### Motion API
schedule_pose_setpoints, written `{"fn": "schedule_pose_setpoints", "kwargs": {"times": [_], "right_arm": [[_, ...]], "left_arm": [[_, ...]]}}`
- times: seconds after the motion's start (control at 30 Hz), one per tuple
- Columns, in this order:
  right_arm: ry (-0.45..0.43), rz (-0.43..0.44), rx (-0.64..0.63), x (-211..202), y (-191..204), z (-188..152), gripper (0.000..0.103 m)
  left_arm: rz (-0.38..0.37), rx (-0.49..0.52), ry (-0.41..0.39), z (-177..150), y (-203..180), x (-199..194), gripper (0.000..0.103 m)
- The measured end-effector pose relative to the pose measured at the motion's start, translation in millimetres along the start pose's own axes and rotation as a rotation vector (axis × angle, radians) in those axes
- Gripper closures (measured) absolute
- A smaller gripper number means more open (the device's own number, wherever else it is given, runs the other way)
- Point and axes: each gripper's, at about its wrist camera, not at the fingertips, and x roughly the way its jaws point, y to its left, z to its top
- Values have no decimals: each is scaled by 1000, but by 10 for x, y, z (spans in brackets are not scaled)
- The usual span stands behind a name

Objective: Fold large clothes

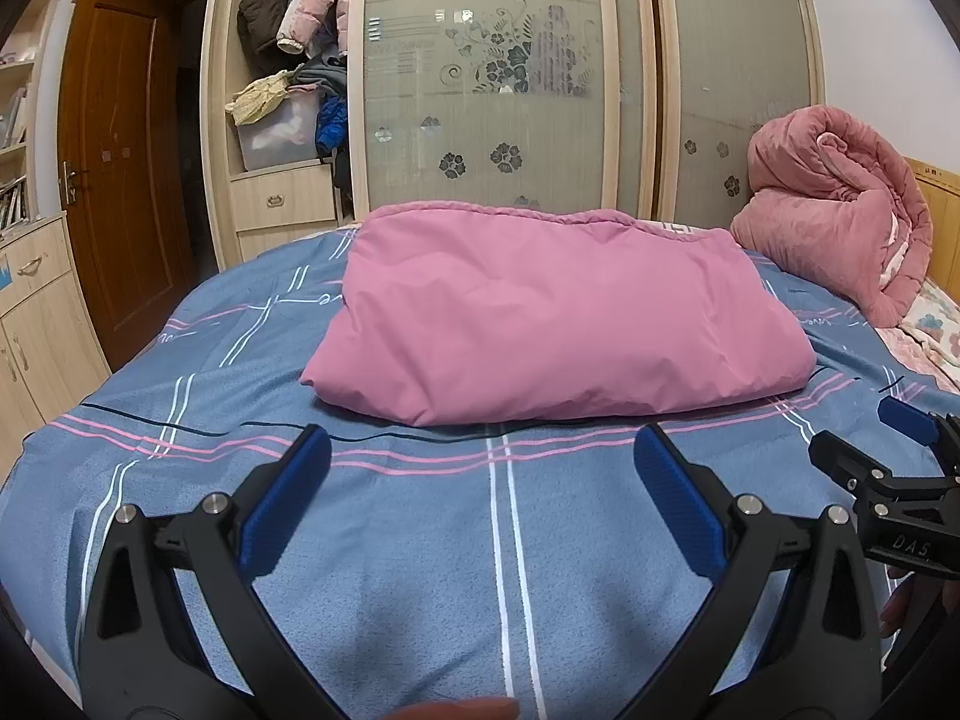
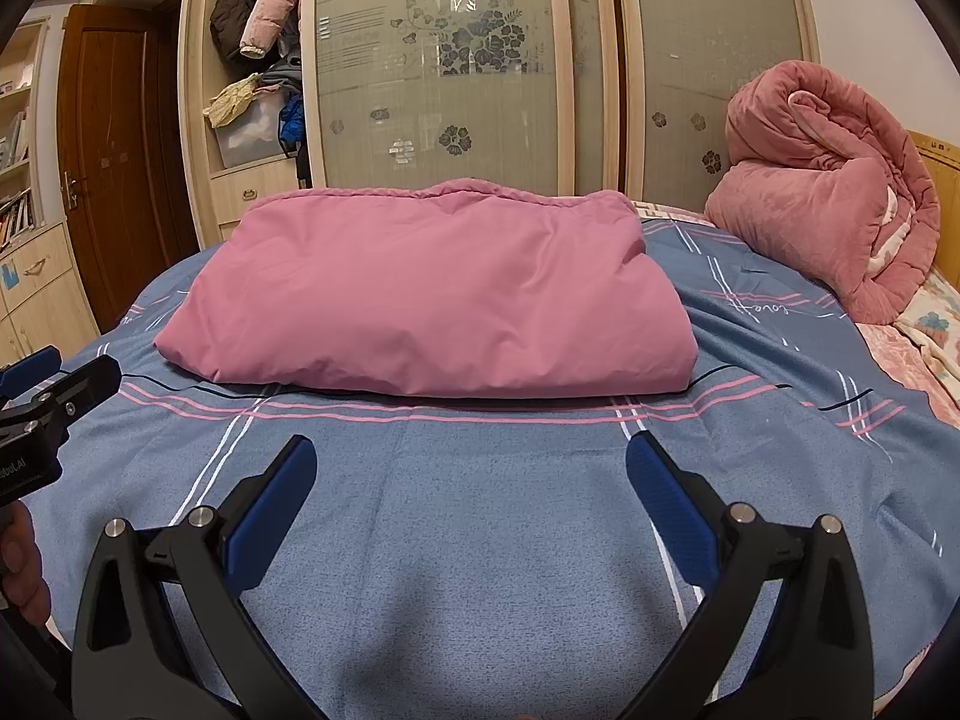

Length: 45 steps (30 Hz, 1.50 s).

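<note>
A large pink garment (image 1: 552,318) lies folded into a thick rectangular bundle in the middle of the blue plaid bed sheet (image 1: 420,540). It also shows in the right wrist view (image 2: 438,294). My left gripper (image 1: 480,450) is open and empty, held above the sheet just in front of the bundle. My right gripper (image 2: 471,456) is open and empty too, in front of the bundle's right half. The right gripper shows at the right edge of the left wrist view (image 1: 864,432); the left gripper shows at the left edge of the right wrist view (image 2: 54,372).
A rolled pink quilt (image 1: 840,222) sits at the far right by the wooden headboard (image 1: 936,204). A wardrobe with frosted sliding doors (image 1: 492,90) stands behind the bed, its open section stuffed with clothes (image 1: 294,30). A brown door (image 1: 120,162) is at the left.
</note>
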Motion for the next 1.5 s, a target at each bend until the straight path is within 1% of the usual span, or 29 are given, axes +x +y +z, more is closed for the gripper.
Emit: {"fn": "schedule_pose_setpoints", "kwargs": {"times": [0.97, 1.23, 1.4, 1.5], "right_arm": [[0, 3, 0, -7, -3, 10, 1], [1, 6, 0, -8, -3, 11, 1], [5, 7, 0, -3, -4, 10, 1], [4, 8, 0, 1, -6, 11, 1]], "left_arm": [[-1, 8, 11, -13, -18, 25, 2], [12, 1, 9, -19, -19, 23, 2], [-1, -2, 13, -13, -19, 28, 2], [-20, -3, 30, -14, -25, 44, 2]]}}
